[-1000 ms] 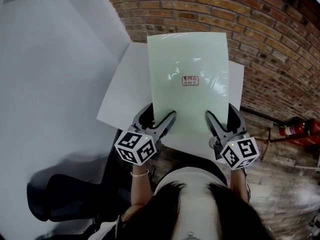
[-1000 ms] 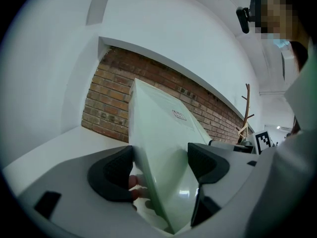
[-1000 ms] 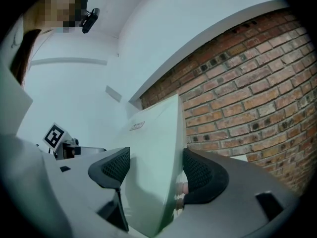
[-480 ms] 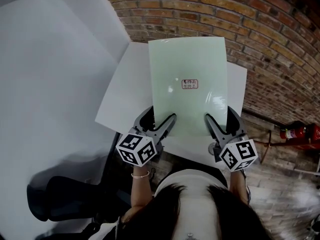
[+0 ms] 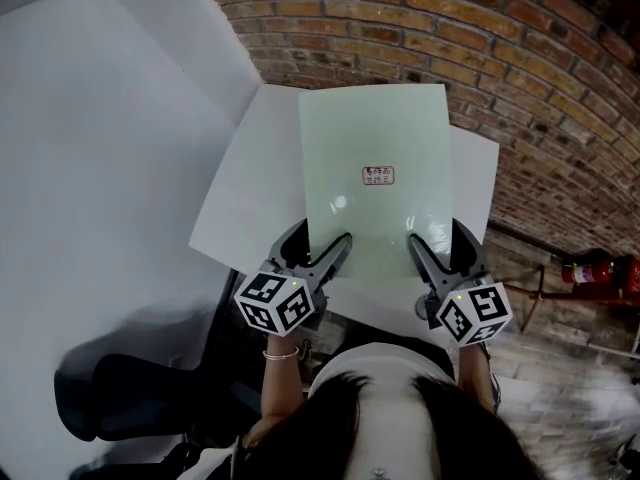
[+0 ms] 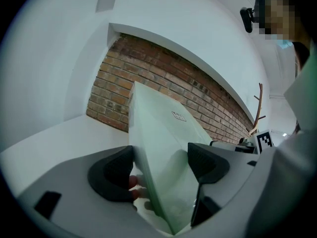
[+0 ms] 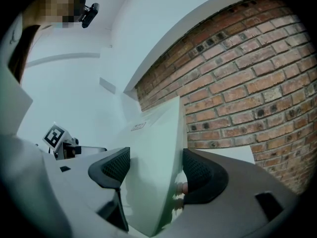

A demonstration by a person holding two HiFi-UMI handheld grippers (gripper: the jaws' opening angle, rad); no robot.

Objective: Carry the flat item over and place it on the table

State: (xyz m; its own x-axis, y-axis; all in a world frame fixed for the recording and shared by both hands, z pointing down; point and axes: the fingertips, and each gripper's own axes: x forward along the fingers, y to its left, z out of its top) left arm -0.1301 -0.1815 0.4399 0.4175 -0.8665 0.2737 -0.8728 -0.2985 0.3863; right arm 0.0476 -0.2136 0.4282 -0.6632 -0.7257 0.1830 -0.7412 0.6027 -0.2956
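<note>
A pale green flat sheet [image 5: 375, 138] with a small red-printed label [image 5: 378, 175] is held out over the white table [image 5: 245, 183]. My left gripper [image 5: 315, 236] is shut on its near left corner, and my right gripper [image 5: 437, 236] is shut on its near right corner. In the left gripper view the sheet [image 6: 163, 133] runs edge-on between the two black pads of the left gripper [image 6: 158, 165]. The right gripper view shows the sheet [image 7: 153, 138] the same way inside the right gripper [image 7: 153, 170]. I cannot tell whether the sheet touches the tabletop.
A red brick wall [image 5: 520, 68] runs behind and to the right of the table. A white wall [image 5: 90, 118] fills the left side. A red fire extinguisher [image 5: 600, 271] lies on the wooden floor at the right, and a black chair [image 5: 120, 398] sits low at the left.
Both grippers and the sheet have edged a little forward over the table. The grip on both corners is unchanged.
</note>
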